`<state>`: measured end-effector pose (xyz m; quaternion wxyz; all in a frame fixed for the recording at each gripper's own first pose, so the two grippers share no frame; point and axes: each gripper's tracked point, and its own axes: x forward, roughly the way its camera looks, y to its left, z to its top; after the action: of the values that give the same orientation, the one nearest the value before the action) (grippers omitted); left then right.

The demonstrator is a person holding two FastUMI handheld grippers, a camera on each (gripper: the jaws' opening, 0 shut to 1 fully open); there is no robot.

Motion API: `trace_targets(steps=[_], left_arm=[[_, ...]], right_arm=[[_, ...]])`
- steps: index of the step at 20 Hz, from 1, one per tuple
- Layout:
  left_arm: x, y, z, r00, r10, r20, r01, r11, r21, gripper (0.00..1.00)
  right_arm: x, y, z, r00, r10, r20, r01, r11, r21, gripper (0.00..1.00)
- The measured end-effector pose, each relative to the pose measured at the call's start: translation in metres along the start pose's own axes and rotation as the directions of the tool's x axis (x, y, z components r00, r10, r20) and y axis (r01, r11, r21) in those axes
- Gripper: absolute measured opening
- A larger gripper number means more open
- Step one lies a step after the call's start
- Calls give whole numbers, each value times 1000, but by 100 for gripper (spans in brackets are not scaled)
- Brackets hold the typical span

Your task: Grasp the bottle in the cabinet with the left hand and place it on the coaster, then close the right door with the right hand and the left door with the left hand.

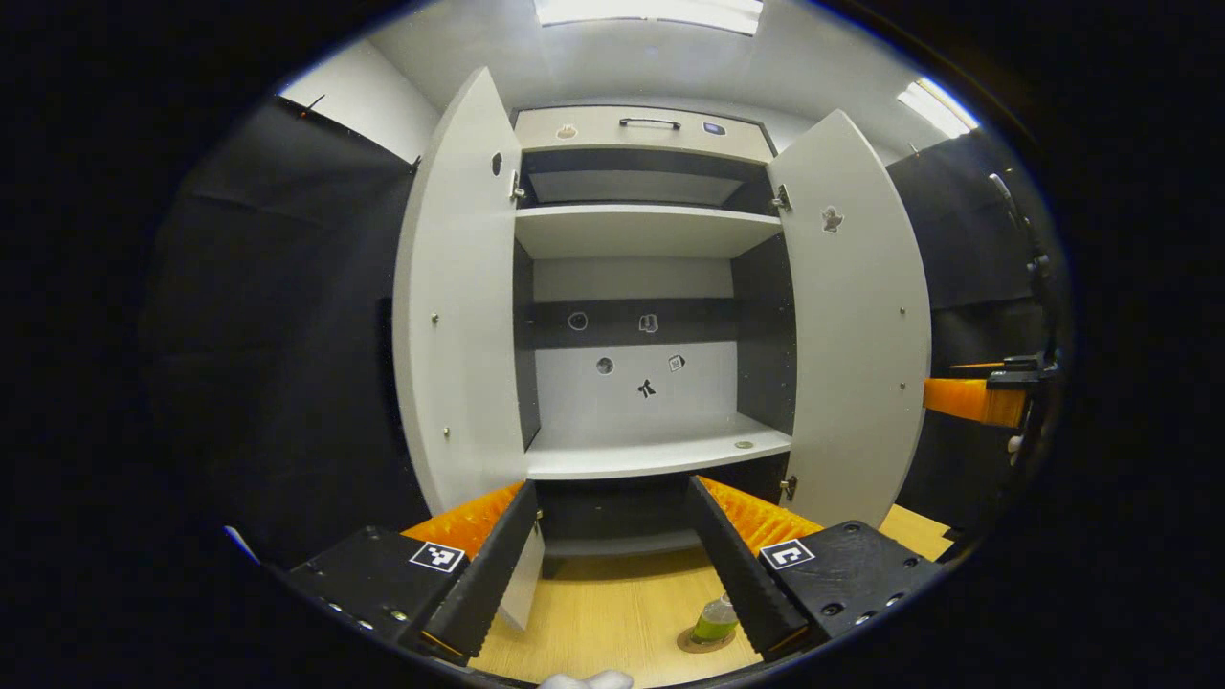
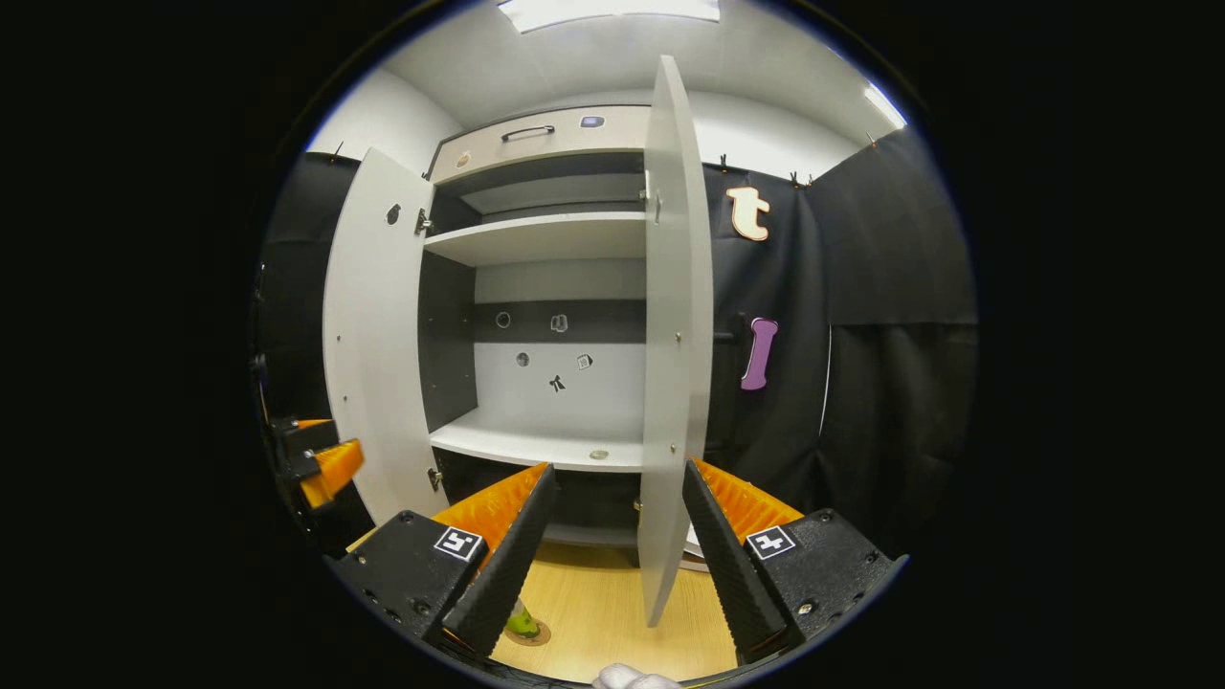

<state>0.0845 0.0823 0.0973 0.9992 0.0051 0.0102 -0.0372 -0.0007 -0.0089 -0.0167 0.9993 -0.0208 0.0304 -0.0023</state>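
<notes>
Jaws of the left gripper are held wide apart with nothing between them, aimed level at the open cabinet from in front of it. In the left gripper view the bottle is seen upright on the coaster on the wooden table, low between the fingers and partly hidden by the finger on that view's right. The left door and the right door are both swung open, and the lower shelf is framed between them, with a small round object lying on it. The right gripper is seen at the far edge of that view, beyond the right door.

In the right gripper view the right gripper's jaws are likewise spread open and empty, and the right door's free edge is seen edge-on, standing between the two fingers and farther off, not touched by either. The bottle on its coaster is glimpsed at the bottom, largely covered by the finger on that view's left. The left gripper's orange finger is seen beside the left door. A drawer front with a dark handle is seen above the top shelf.
</notes>
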Motion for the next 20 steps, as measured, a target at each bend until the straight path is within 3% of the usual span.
trace_targets(steps=[4, 12, 16, 20], left_arm=[[-5, -4, -1, 1000, 6, -6, -6, 1000, -13, 96], [-12, -38, 8, 999, 34, -24, -35, 999, -23, 96], [-19, -57, 13, 996, 88, -35, -88, 996, -8, 96], [-26, -73, 20, 986, 168, -16, -168, 986, -23, 96]], right_arm=[[-4, -32, 8, 999, -43, 1, 43, 999, -7, 82], [14, -163, 34, 985, -173, 22, 173, 985, -13, 82], [39, -189, 52, 992, -122, 34, 121, 992, 26, 82], [68, -173, 58, 999, 24, 32, -25, 999, 24, 82]])
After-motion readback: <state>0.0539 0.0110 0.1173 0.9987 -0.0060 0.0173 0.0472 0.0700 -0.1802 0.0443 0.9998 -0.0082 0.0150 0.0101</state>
